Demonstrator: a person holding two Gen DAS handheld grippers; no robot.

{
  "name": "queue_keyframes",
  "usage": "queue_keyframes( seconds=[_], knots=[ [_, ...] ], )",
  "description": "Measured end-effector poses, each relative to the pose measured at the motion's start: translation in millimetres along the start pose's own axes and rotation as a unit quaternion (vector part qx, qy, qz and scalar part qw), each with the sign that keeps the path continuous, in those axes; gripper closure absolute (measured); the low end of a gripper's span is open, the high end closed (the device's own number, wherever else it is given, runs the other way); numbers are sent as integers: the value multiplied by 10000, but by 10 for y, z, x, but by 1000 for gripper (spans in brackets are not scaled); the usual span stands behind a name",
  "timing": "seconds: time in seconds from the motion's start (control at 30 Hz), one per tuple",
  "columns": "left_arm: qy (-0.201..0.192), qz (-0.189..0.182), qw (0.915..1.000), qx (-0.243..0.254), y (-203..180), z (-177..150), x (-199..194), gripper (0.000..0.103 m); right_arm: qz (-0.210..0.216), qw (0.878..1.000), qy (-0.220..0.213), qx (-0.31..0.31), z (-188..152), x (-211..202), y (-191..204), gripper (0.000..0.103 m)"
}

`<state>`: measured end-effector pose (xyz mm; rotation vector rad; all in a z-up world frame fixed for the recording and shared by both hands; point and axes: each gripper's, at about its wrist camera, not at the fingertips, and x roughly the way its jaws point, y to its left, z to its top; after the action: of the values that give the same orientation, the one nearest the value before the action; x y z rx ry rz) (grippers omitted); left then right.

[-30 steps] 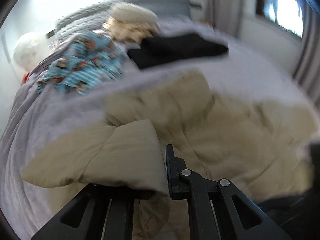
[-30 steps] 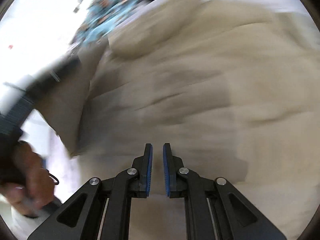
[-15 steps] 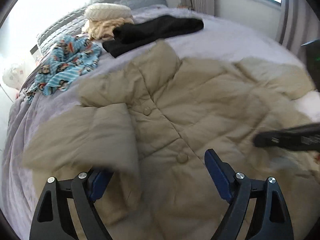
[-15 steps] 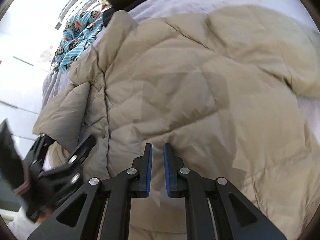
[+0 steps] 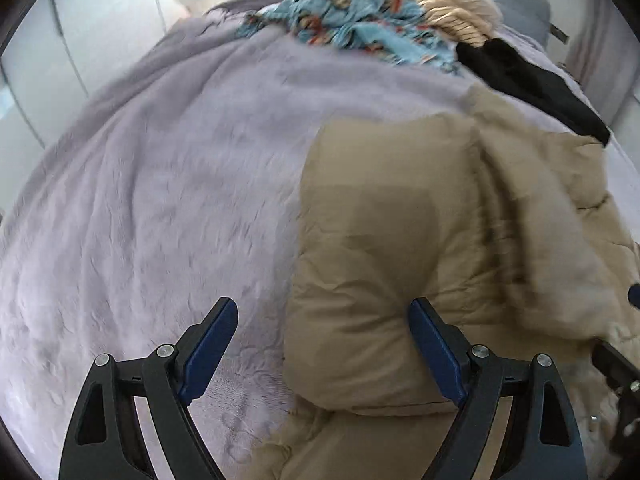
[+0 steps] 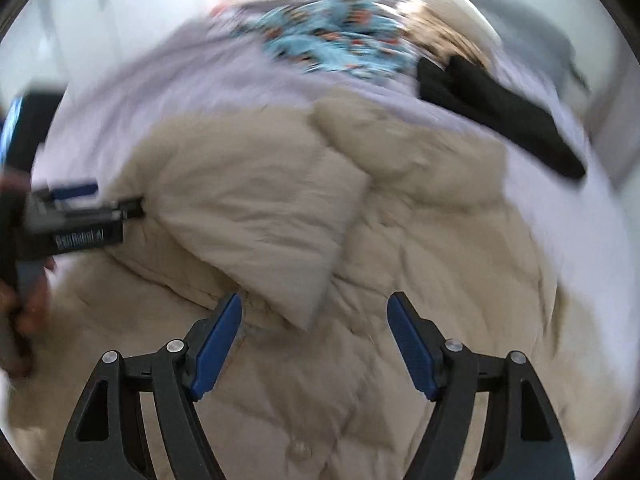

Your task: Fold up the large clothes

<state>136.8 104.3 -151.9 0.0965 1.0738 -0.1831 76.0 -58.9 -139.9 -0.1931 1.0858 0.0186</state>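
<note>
Lavender bedspread (image 5: 168,200) carries my tan puffer jacket (image 6: 400,264), below the black garment (image 6: 500,116). Both grippers have just released: left gripper (image 5: 320,352) stands wide over the folded-in sleeve (image 5: 380,260), right gripper (image 6: 314,344) is opening, empty. Sleeve fold done, I reckon.

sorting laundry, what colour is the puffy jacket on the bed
Beige (khaki tan) puffy jacket, clearest in the left wrist view.
</note>
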Motion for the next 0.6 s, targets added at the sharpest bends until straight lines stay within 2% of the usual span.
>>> queue_keyframes(
  seconds=[0.1, 0.17, 0.2, 0.27, 0.33, 0.37, 0.4, 0.43, 0.47, 0.53, 0.57, 0.6],
  knots=[
    [-43, -33, 10000, 47, -45, -127, 31, 15, -306, 9978, -27, -582, 136, 214, 265, 25],
    [-9, -77, 10000, 46, -41, -163, 58, 15, -499, 9976, -151, -446, 256, 312, 232, 25],
    [38, -148, 9999, 36, -33, -172, 58, 15, -584, 9977, -260, -212, 303, 315, 152, 25],
    [156, -338, 9993, -2, 35, -50, 61, 15, -682, 9937, -502, 729, 405, 260, -214, 25],
    [253, -817, 9962, -181, 188, 199, 97, 15, -274, 9788, -551, 1953, 365, 241, -714, 25],
    [244, -1025, 9938, -343, 283, 291, 98, 15, 25, 9683, -548, 2435, 304, 257, -909, 30],
    [248, -1182, 9913, -525, 384, 399, 125, 15, 512, 9528, -518, 2948, 205, 307, -1127, 63],
    [303, -1326, 9884, -669, 462, 478, 161, 15, 832, 9423, -422, 3216, 148, 367, -1232, 96],
    [417, -1516, 9840, -841, 534, 574, 238, 15, 1160, 9291, -194, 3506, 66, 469, -1355, 96],
    [653, -1893, 9716, -1261, 661, 741, 471, 15, 1521, 9013, -26, 4055, -144, 605, -1565, 96],
    [780, -2017, 9662, -1402, 681, 789, 580, 15, 1531, 8931, 10, 4230, -210, 638, -1595, 96],
    [875, -2117, 9620, -1483, 663, 839, 666, 21, 1578, 8875, 27, 4329, -269, 655, -1614, 97]
  ],
)
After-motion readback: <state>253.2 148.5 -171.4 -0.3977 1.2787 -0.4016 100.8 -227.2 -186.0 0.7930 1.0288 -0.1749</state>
